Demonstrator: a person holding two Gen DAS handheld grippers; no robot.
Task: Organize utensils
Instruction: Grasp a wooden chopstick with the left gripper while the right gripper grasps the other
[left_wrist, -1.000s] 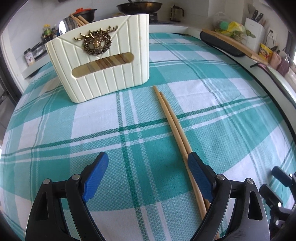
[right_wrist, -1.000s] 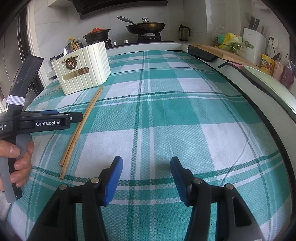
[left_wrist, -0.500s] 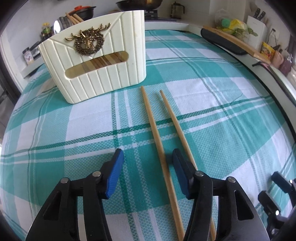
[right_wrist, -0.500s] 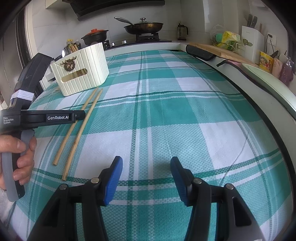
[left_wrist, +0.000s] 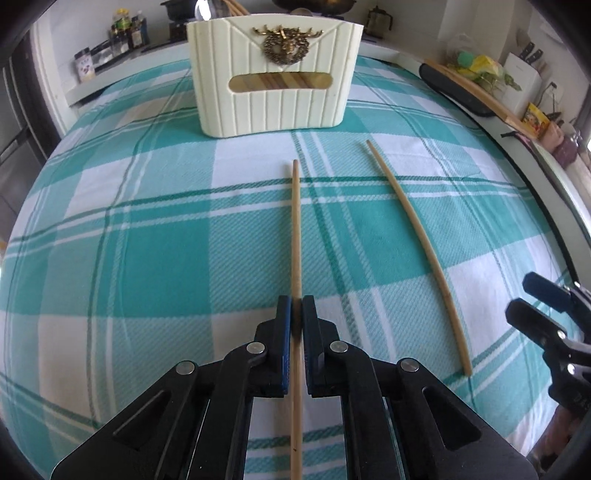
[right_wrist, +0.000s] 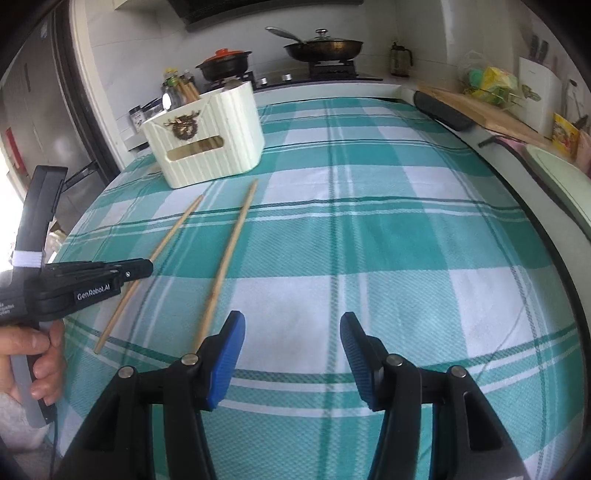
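Observation:
Two wooden chopsticks lie on the teal checked tablecloth (left_wrist: 155, 273). My left gripper (left_wrist: 295, 308) is closing tight, its blue pads pressing on the near chopstick (left_wrist: 295, 229), which still rests on the cloth and points at the cream utensil holder (left_wrist: 273, 99). The second chopstick (left_wrist: 413, 240) lies free to its right. In the right wrist view the left gripper (right_wrist: 146, 266) sits over the left chopstick (right_wrist: 173, 236). The other chopstick (right_wrist: 232, 243) ends just before my right gripper (right_wrist: 291, 328), which is open and holds nothing. The holder (right_wrist: 221, 147) has more chopsticks standing in it.
A person's hand (right_wrist: 40, 354) holds the left gripper's handle. My right gripper (left_wrist: 521, 295) shows at the right edge of the left wrist view. A stove with a pan (right_wrist: 325, 46) and a pot (right_wrist: 223, 64) is behind the table, a cutting board (right_wrist: 491, 114) at the right.
My left gripper slid sideways onto one chopstick and shut on it. The two chopsticks, close together before, now lie apart. My right gripper moved closer to the chopsticks and stayed open.

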